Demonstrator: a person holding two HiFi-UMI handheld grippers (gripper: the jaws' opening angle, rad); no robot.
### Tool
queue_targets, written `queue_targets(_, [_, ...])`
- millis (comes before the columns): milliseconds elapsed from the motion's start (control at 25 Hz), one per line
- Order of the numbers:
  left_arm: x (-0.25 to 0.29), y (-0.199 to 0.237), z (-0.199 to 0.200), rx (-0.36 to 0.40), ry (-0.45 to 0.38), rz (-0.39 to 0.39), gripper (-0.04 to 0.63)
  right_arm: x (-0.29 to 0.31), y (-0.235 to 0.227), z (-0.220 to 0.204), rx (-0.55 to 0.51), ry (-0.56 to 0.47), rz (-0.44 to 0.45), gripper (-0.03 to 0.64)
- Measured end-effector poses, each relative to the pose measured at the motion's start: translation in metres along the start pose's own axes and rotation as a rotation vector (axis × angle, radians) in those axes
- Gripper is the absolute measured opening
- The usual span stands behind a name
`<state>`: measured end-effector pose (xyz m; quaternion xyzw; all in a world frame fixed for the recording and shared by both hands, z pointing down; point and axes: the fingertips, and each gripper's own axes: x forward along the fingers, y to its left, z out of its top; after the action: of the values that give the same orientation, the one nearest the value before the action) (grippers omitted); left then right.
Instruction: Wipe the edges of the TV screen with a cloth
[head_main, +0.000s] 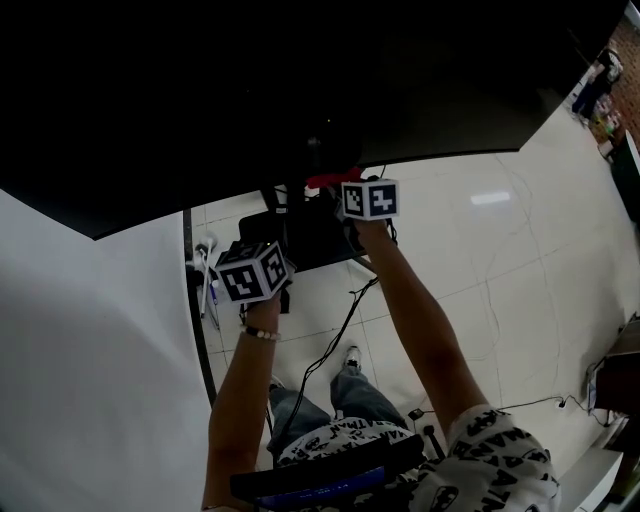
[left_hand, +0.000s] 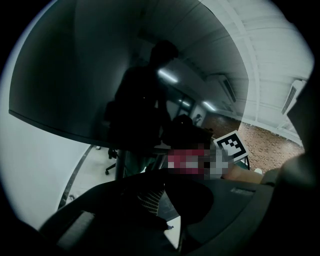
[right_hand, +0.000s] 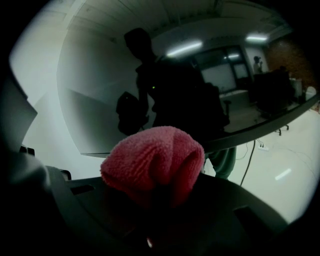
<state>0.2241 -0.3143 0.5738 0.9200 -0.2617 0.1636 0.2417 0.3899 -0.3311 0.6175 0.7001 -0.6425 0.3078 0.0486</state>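
A bunched red cloth (right_hand: 152, 160) is clamped between the jaws of the right gripper (right_hand: 156, 187). The dark TV screen (head_main: 200, 90) is seen just ahead of this gripper, and the cloth is held up at the screen's lower edge. The left gripper (left_hand: 161, 184) is kept beside and below the right one, its jaws drawn nearly together with nothing between them.

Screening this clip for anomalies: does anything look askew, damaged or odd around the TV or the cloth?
Nothing stands out. The TV screen shows no crack or smear I can make out, only reflections. The right gripper is shut on the bunched red cloth, at the screen's lower edge. Cables trail loosely beneath it.
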Motion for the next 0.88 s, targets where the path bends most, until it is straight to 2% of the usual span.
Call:
queue_targets(240, [0.024,-0.042,0.000,0.009,-0.015,-0.009,0.002,-0.022,-0.044,0.005,0.005,0.000,0.003,0.046])
queue_targets(640, [0.070,-0.102,-0.019,0.071,0.050,-0.118,0.002,-0.045,-0.102,0.011,0.039,0.068,-0.010,0.046])
queue_targets(880, [0.105,-0.139,-0.030,0.083,0.085,-0.147,0.002,-0.071,-0.157,0.018,0.076,0.038,-0.022,0.046])
